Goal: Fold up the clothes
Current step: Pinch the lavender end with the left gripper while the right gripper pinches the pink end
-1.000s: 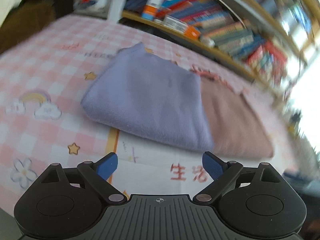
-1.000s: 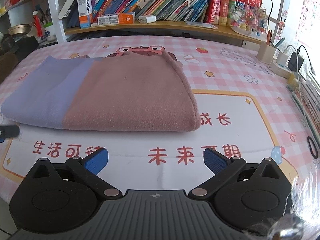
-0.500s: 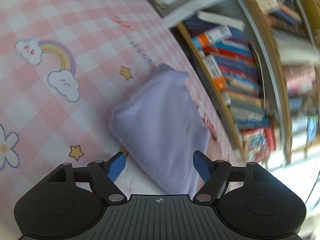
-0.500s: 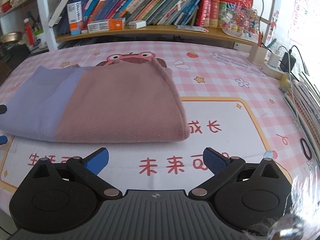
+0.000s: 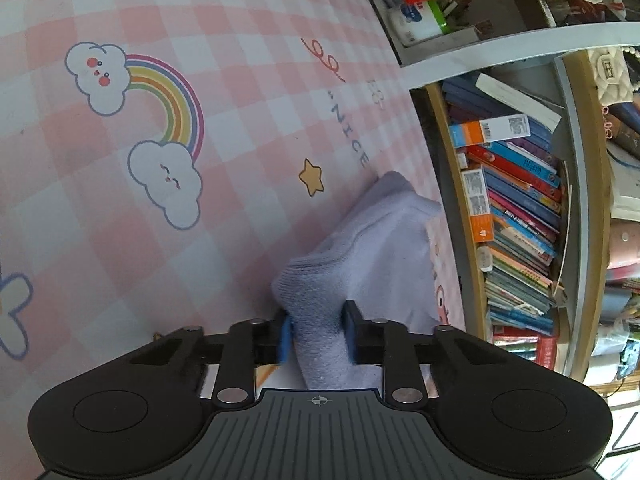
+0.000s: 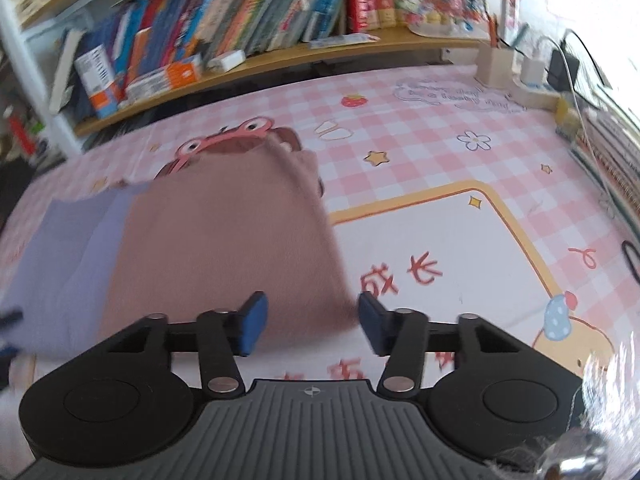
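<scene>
A folded fleece garment lies on the pink checked mat (image 6: pixel 420 152); one end is lavender (image 6: pixel 68 260) and the other dusty brown (image 6: pixel 224 240). In the left wrist view my left gripper (image 5: pixel 317 334) is shut on the lavender garment's (image 5: pixel 380 260) near corner, the fabric bunched between the blue pads. In the right wrist view my right gripper (image 6: pixel 312 326) stands open with a narrowed gap. Its fingers straddle the near right corner of the brown end, low over the mat. Part of the garment's near edge is hidden behind the fingers.
A bookshelf (image 6: pixel 240 32) full of books runs along the mat's far side, seen also as the shelf (image 5: pixel 520 208) at the right of the left wrist view. A pen holder (image 6: pixel 494 66), a power strip and cables sit at the far right, with notebooks (image 6: pixel 612 152) along the right edge.
My left gripper turned, came in at the lavender end and shut on its corner. My right gripper moved forward to the brown corner and its fingers drew closer together.
</scene>
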The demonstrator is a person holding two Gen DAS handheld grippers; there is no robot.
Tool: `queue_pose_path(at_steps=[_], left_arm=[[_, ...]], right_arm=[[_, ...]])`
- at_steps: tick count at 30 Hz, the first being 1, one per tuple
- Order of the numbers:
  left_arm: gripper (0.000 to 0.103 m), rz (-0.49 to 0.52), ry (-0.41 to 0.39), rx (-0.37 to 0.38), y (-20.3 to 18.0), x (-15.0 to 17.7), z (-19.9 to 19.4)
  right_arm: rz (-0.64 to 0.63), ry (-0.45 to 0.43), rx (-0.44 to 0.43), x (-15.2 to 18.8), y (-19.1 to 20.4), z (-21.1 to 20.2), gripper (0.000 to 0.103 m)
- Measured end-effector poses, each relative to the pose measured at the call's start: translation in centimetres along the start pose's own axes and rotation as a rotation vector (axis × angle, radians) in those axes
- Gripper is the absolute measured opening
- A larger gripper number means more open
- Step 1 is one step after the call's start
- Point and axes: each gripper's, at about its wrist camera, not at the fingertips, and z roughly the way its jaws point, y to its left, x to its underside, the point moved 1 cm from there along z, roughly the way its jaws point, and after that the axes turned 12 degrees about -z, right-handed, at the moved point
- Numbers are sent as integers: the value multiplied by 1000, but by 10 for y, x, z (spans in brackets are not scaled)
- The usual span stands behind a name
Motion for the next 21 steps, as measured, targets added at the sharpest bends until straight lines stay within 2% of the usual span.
queue_pose_path(at_steps=[1, 3, 5, 8, 13, 15, 16, 19, 21], left_arm=[[12, 24, -7, 3, -2, -1, -2], [9, 72, -20, 8, -5, -3, -6], [9, 119, -33, 13, -9, -6, -10], [10, 188, -51, 21, -13, -9, -15], [12, 2, 5, 18, 17, -25, -3], [15, -22, 24, 29, 20, -23, 0], [21, -25, 33, 28, 21, -22, 3], [29, -36, 55, 27, 21, -19, 12], [31, -56, 65, 26, 23, -18, 16]], right_arm=[[21, 9, -9, -3, -4, 5, 37], [62, 32, -34, -8, -10, 15, 30], [85, 49, -68, -11, -10, 21, 24], [83, 67, -120, -11, -1, 26, 21], [42, 79, -131, -9, 15, 31, 20], [36, 80, -131, -10, 16, 31, 20], [35, 81, -133, -10, 15, 32, 19], [29, 79, -137, -10, 14, 33, 19], [22, 78, -140, -10, 14, 34, 19]])
